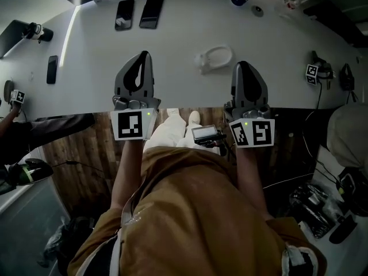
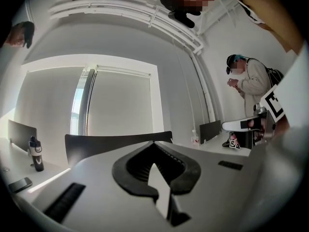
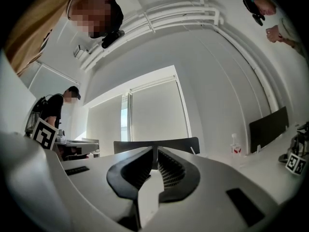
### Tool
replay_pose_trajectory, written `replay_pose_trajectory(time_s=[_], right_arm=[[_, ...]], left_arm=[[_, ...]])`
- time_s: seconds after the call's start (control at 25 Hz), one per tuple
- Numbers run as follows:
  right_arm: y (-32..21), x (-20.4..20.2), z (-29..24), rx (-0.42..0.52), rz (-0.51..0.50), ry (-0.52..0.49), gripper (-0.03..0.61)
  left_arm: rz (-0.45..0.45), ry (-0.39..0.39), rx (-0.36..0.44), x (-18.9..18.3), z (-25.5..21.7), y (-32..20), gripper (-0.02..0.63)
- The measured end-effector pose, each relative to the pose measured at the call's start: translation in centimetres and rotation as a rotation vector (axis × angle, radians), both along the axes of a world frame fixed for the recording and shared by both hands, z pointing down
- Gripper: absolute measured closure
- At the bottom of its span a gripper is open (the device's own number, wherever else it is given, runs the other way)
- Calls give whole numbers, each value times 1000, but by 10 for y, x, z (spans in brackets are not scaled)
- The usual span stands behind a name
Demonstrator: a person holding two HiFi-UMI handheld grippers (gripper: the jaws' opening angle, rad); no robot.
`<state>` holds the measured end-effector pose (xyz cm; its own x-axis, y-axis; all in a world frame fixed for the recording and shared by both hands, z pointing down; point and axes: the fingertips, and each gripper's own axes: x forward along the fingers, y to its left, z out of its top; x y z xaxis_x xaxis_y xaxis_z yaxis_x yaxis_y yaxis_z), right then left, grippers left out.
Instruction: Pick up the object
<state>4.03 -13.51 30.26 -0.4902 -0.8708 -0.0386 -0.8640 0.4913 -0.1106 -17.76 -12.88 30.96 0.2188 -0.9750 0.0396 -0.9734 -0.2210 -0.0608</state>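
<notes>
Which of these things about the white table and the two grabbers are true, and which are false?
1. The left gripper has its jaws shut with nothing between them. True.
2. The right gripper holds the small white rounded object. False: its jaws are shut on nothing, and the object lies untouched on the long white table, beyond the grippers.
3. A flat black phone lies at the table's far side. True.
4. The white object sits on top of that phone. False: they lie well apart.

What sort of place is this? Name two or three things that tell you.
Probably an office or lab workroom: a long white table with phones on it, a dark chair, and a blind over the window.
</notes>
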Motion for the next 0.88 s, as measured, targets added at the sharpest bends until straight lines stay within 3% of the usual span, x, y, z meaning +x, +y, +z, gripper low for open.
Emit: replay_pose_trajectory(time_s=[0.24,0.6,0.8,0.88], right_arm=[[-5,-13,8,-24,-42,32,568],[-14,-5,41,-166,-59,-70,566],[-21,10,48,-183,-43,-148,565],[-22,15,54,-209,-39,-158,526]], left_arm=[[12,35,-29,-9,15,-11,618],[15,24,-88,1,36,-20,618],[40,25,-116,15,47,-29,619],[44,30,-121,20,49,-30,618]])
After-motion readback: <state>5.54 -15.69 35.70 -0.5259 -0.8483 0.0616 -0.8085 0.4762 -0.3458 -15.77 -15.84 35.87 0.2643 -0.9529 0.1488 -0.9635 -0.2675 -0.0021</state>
